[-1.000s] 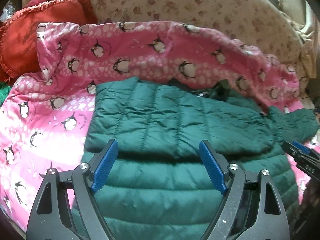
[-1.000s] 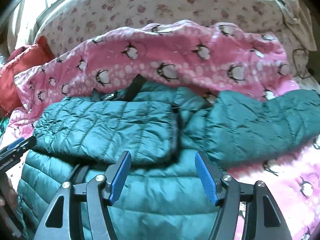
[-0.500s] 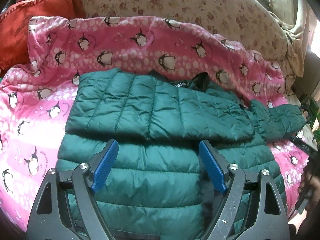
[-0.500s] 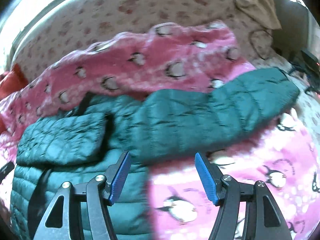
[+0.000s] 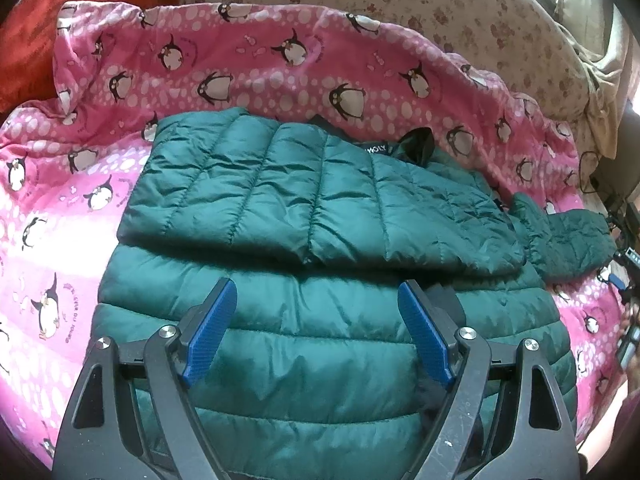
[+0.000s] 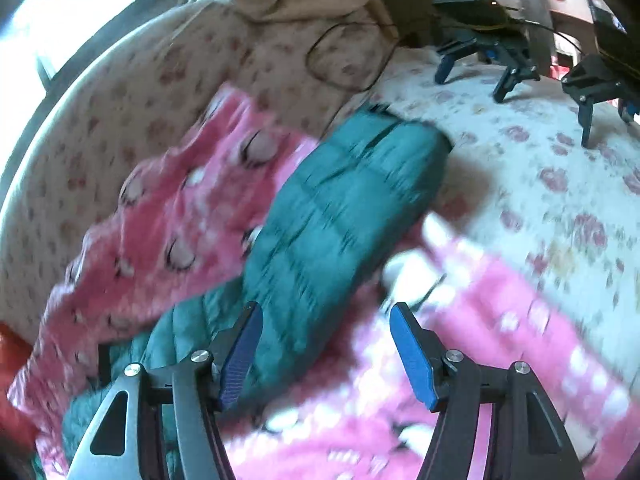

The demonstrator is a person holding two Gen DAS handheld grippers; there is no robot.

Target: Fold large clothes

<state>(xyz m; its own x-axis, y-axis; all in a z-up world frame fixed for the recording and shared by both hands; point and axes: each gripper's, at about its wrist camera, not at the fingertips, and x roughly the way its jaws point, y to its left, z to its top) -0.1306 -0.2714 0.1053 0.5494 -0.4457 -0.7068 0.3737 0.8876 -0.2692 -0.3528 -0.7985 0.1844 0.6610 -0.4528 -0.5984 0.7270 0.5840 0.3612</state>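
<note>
We see the pink penguin blanket [image 5: 280,64] spread over a floral sheet [image 6: 560,200], its near edge cut off behind the grippers, and on it the green quilted jacket [image 5: 320,320], one sleeve folded across its chest. Only the blurred right wrist view shows the other sleeve [image 6: 340,208] stretched onto the sheet, with spare grippers [image 6: 480,52] beyond. Our left gripper [image 5: 316,328] and right gripper [image 6: 326,354] both hover with jaws apart, empty.
</note>
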